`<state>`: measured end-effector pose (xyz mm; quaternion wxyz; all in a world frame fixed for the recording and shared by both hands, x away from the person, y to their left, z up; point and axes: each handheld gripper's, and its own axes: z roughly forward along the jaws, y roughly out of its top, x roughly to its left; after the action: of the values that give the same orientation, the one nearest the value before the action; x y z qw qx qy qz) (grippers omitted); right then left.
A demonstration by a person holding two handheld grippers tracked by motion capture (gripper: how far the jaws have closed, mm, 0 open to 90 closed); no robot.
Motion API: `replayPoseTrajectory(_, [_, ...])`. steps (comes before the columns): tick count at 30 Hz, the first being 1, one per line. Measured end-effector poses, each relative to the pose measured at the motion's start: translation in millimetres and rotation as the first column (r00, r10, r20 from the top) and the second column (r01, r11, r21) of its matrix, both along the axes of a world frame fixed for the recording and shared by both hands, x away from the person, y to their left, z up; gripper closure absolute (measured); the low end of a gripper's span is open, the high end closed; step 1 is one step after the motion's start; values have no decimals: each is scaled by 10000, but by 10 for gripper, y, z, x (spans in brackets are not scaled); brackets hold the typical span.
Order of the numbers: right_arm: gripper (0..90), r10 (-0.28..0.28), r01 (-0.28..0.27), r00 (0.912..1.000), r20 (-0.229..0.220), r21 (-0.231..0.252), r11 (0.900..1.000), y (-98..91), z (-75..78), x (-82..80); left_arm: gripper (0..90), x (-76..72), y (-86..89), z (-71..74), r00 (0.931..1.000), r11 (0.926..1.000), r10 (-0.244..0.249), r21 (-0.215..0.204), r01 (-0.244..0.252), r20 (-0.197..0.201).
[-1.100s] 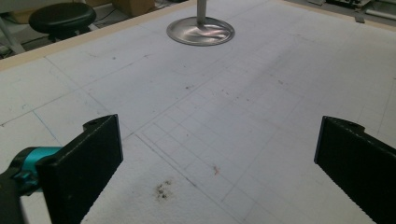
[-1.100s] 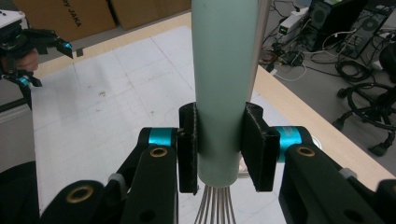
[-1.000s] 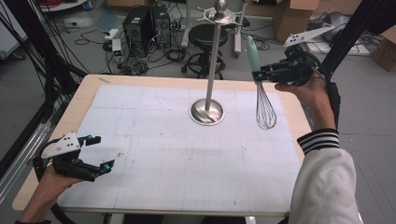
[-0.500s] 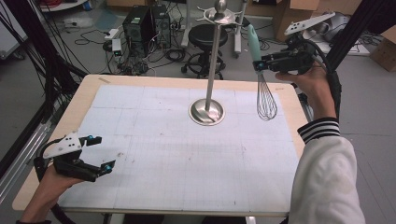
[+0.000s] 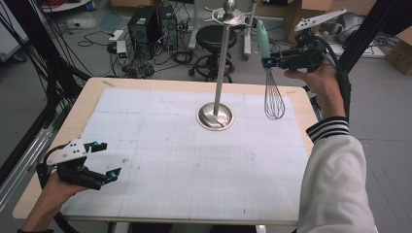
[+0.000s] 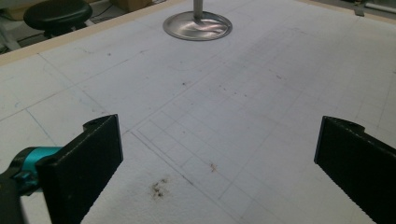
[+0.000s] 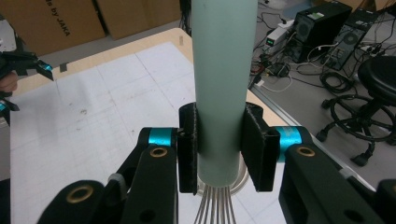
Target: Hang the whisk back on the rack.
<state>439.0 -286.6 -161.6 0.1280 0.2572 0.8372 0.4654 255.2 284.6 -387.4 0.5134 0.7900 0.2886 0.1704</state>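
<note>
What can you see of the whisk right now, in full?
The whisk has a pale mint-green, smooth, round handle and a balloon of thin silvery wire loops. It hangs upright, handle up, wires down, lifted clear above the far right part of the mat, right of the metal stand's pole. The right gripper clamps the handle's lower end, just above where the wires begin; one finger presses each side. Nothing else touches it.

Nothing is standing on the broad middle and near part of the surface (image 5: pixel 160 160), so a hand is finding open passage there. The one obstacle is the metal stand (image 5: pixel 221 73), rising tall from its round base toward the far edge. The whisk (image 5: pixel 272 87) is hanging just right of its pole, narrowing that gap.
</note>
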Motion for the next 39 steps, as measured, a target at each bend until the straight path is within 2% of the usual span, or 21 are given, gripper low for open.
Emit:
replayPoseTrajectory(11, [694,-81,81,9999,-143,1,10000,131,-13,144,17,-3,-10,2,10000,10000,-49,-50,49,5])
replayPoseTrajectory(15, [694,-5,5,10000,-36,-14,10000,166,-17,178,17,-2,-8,-5,10000,10000,-29,-68,28,-26])
replayPoseTrajectory(22, [693,-55,54,9998,-169,-70,10000,225,-39,201,17,-6,-9,-4,10000,10000,-30,-85,29,-14])
replayPoseTrajectory(24, [693,-9,9,10000,-50,-57,10000,242,-53,215,17,-6,-10,-4,10000,10000,-30,-67,30,-18])
replayPoseTrajectory(39, [690,-132,131,9998,-114,-99,9999,334,-147,259,17,-8,-22,-9,10000,10000,-84,21,84,-13])
